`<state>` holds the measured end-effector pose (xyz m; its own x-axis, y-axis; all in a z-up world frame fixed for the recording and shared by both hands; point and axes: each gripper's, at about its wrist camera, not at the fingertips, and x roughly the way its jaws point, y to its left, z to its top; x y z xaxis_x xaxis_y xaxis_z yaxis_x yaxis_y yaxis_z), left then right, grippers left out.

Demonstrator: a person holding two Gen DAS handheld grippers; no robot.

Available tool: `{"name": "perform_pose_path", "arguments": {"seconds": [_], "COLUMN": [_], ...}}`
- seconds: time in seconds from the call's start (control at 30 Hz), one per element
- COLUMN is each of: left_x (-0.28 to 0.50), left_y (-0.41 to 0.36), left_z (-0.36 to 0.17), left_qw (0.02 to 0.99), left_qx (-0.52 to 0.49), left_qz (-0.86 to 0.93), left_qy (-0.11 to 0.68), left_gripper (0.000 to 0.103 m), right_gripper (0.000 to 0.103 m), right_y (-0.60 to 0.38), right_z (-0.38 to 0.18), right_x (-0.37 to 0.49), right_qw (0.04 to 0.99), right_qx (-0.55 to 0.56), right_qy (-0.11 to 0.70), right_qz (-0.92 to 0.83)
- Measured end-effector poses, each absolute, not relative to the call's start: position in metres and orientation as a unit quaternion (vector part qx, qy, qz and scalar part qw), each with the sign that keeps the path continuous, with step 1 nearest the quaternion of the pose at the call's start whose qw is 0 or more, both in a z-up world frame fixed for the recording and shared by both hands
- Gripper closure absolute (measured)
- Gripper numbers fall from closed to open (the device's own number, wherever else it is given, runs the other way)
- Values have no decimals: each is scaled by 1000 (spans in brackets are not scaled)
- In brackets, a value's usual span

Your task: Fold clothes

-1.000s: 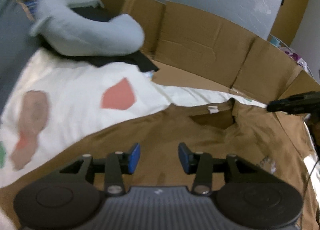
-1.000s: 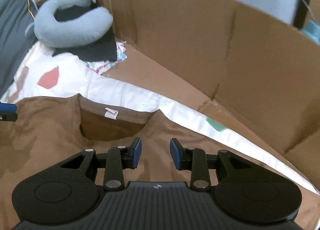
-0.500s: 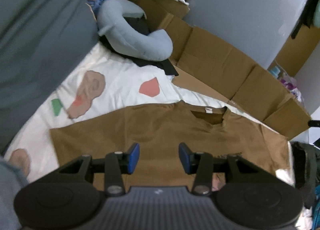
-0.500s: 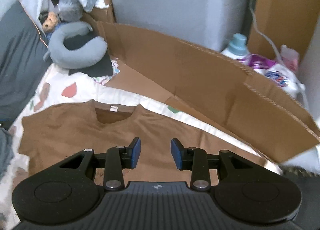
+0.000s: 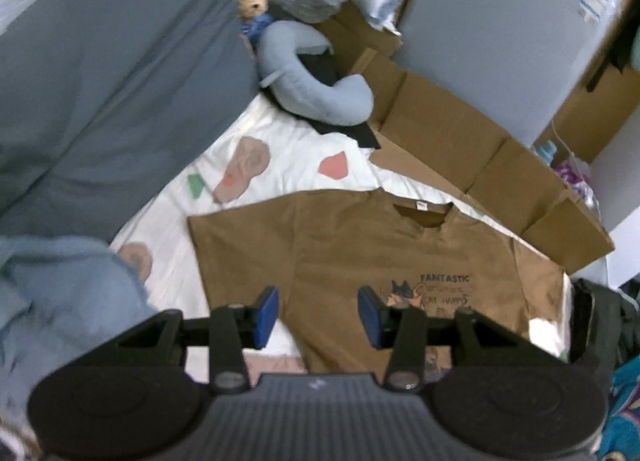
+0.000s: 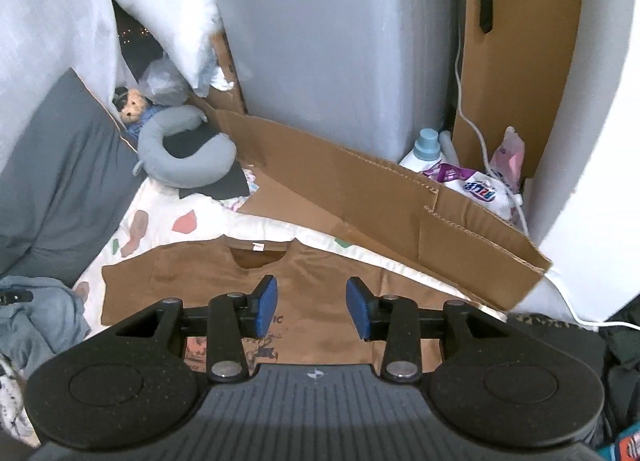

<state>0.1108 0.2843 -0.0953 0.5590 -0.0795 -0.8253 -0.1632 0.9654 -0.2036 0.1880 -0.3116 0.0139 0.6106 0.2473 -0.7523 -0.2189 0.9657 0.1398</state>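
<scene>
A brown T-shirt [image 5: 360,245] lies spread flat, front up, on a white patterned sheet [image 5: 288,145], with its collar at the far side and a "FANTASTIC" print on the chest. My left gripper [image 5: 319,317] hovers high above its lower half, open and empty. In the right wrist view the same brown T-shirt [image 6: 192,273] lies below my right gripper [image 6: 312,307], which is also open with nothing between its blue pads.
A grey neck pillow [image 5: 316,89] and a doll [image 6: 130,103] sit at the far left. Flattened cardboard [image 6: 380,197] lines the far side. A grey cushion [image 5: 112,73] rises on the left. Blue denim clothing [image 5: 60,293] lies near left. Detergent bottles [image 6: 428,149] stand at the back right.
Both grippers have risen well away from the shirt's collar, so the whole spread shirt now shows. Both stayed open.
</scene>
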Motion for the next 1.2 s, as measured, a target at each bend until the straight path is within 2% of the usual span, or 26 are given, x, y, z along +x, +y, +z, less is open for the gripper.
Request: {"name": "perform_pose_path", "arguments": {"seconds": [0.17,0.43,0.7,0.8,1.0,1.2], "left_x": [81,42,19,12,4,-6], "left_y": [288,303,303,298,281,265], "left_z": [-77,-67,-53,-46,-37,-40], "left_qw": [870,857,861,865,867,862], "left_qx": [-136,-161,-159,-156,-144,-149], "left_qz": [29,44,53,50,44,45], "left_qy": [474,487,480,474,475,482], "left_gripper": [56,56,54,48,47,46], "right_gripper": [58,58,58,58,58,51], "right_y": [-320,-324,-329,-340,-380,-419], "right_z": [44,62,79,95,131,137], "right_x": [147,86,54,44,12,-21], "right_qw": [895,884,882,887,894,889], "right_qx": [21,15,23,18,20,4], "right_qy": [425,446,440,430,415,427], "right_qz": [135,141,167,166,167,166]}}
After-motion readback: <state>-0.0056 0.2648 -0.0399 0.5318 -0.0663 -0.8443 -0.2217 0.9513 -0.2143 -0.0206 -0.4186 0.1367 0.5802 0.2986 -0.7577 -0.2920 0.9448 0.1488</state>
